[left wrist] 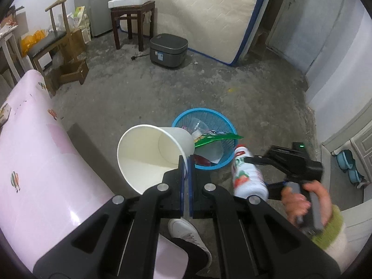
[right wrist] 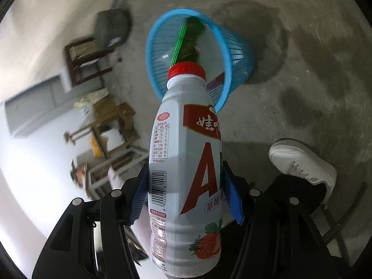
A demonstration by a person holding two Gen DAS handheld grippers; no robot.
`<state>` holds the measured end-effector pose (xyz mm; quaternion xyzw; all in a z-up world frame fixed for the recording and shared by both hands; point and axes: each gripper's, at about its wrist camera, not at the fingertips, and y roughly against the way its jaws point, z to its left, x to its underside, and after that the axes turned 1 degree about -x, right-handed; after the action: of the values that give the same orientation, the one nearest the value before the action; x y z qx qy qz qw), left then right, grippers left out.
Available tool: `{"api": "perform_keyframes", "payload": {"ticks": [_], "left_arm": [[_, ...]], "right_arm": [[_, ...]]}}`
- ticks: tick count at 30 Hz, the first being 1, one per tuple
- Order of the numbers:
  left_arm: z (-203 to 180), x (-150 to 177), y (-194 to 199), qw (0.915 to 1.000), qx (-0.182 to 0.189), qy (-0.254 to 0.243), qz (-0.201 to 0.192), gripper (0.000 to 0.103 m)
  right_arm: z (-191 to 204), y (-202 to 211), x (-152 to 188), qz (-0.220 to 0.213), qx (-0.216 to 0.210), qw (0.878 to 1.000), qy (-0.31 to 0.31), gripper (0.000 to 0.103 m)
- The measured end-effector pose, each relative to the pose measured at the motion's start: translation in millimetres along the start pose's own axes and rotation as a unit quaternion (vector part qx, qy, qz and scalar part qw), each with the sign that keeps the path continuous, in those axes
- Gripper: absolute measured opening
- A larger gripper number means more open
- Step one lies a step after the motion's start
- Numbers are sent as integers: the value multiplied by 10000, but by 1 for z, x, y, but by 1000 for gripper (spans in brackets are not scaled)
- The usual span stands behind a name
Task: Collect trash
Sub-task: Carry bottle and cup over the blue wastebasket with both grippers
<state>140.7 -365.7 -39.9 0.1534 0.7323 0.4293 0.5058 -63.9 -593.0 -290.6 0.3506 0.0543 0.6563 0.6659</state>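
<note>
My left gripper (left wrist: 186, 162) is shut on the rim of a white paper cup (left wrist: 151, 153), which lies tilted with its mouth toward the camera, just left of a blue mesh trash basket (left wrist: 229, 125) on the floor. The basket holds a green wrapper (left wrist: 216, 137), a clear plastic cup and other scraps. My right gripper (right wrist: 186, 186) is shut on a white strawberry-drink bottle (right wrist: 186, 162) with a red cap (right wrist: 187, 69), its neck pointing at the blue basket (right wrist: 237, 53). In the left wrist view this bottle (left wrist: 246, 176) hangs beside the basket's right side.
A pink-covered table (left wrist: 41, 162) fills the left. A white shoe (left wrist: 186, 232) stands below the grippers, also the shoe (right wrist: 302, 162) in the right wrist view. Farther off are a grey rice cooker (left wrist: 168, 50), a dark wooden stool (left wrist: 132, 21), a leaning mattress (left wrist: 204, 14) and a wooden chair (left wrist: 62, 46).
</note>
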Motion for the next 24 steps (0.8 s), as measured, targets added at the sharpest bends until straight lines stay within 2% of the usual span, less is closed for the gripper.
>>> {"api": "perform_keyframes", "payload": {"ticks": [6, 10, 14, 17, 20, 24], "left_arm": [[12, -9, -21, 9998, -65, 34, 201, 1], [20, -10, -35, 9993, -26, 119, 367, 1], [18, -17, -45, 9989, 18, 89, 453, 1], [15, -30, -61, 9980, 202, 109, 590, 1], [12, -50, -89, 9950, 437, 205, 874, 1], [2, -80, -148, 9855, 774, 454, 1439, 1]], "right_arm": [[3, -55, -59, -383, 357, 9977, -421, 59], [7, -77, -79, -599, 754, 9946, -375, 63], [6, -74, -82, -833, 533, 9948, -244, 67], [1, -68, -86, -916, 510, 9942, -247, 69], [-5, -63, -85, -879, 444, 9947, -287, 69], [-18, -56, -83, -849, 386, 9951, -320, 69]]}}
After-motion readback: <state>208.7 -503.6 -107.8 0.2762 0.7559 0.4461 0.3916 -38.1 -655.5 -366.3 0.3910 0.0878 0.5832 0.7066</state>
